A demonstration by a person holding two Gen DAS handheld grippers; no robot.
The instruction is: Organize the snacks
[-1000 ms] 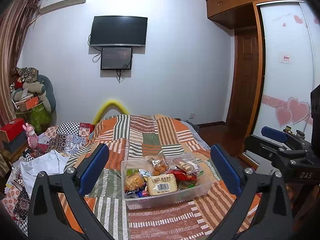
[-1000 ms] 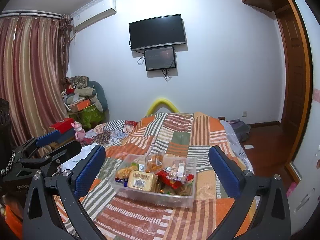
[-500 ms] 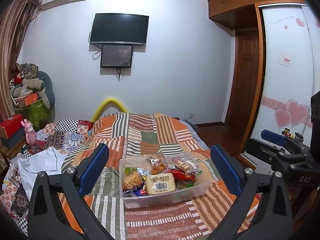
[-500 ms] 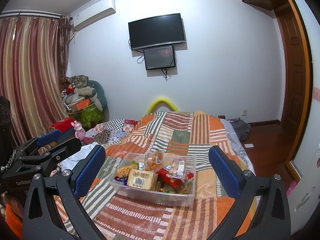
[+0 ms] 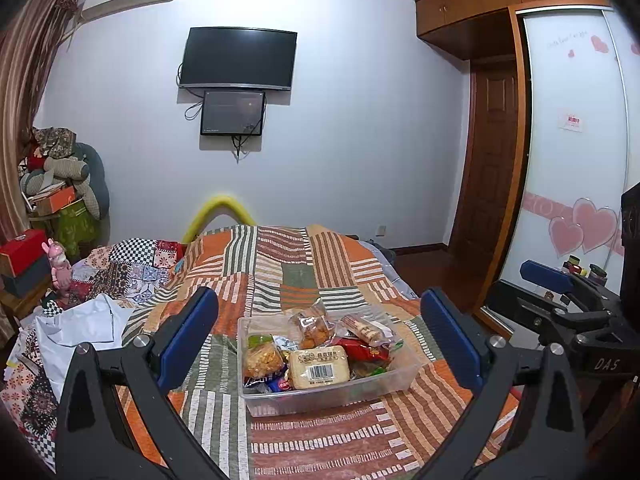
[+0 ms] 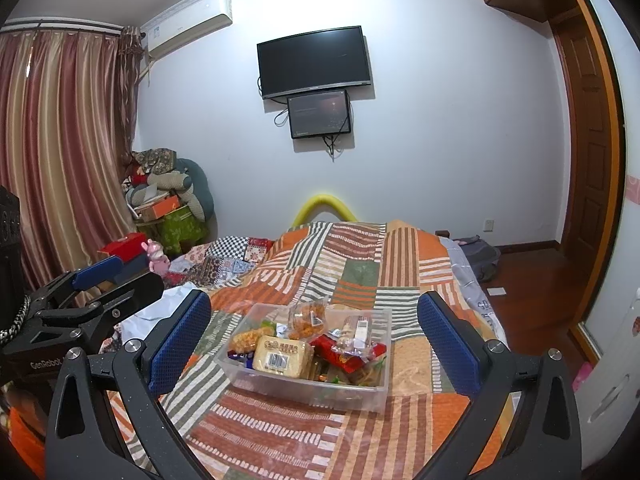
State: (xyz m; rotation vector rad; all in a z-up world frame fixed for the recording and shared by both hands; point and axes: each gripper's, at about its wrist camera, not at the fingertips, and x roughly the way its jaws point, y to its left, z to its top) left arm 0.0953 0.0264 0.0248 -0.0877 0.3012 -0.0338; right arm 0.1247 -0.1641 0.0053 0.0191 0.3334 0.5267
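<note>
- Left wrist view: the left gripper (image 5: 318,330) hovers above the bed with its blue pads spread wide, nothing between them.
- Clear plastic bin (image 5: 320,398) sits on the patchwork bedspread (image 5: 288,272), framed between the two pads at 6 o'clock of the picture.
- Inside the bin, a pale bread pack with a barcode (image 5: 319,367) lies at the near side; an orange snack bag (image 5: 259,358) is just beside it toward 9 o'clock, a red wrapper (image 5: 366,350) toward 3 o'clock.
- At 3 o'clock the right gripper (image 5: 568,300) shows from the side; its fingers stand apart.
- Right wrist view: the right gripper (image 6: 314,330) is likewise spread and empty, with the bin (image 6: 312,390) between its pads (image 6: 180,344).
- The left gripper (image 6: 100,288) appears at 9 o'clock, fingers parted.
- A wall television (image 6: 314,62) hangs toward 12 o'clock, above a smaller screen (image 6: 319,114).
</note>
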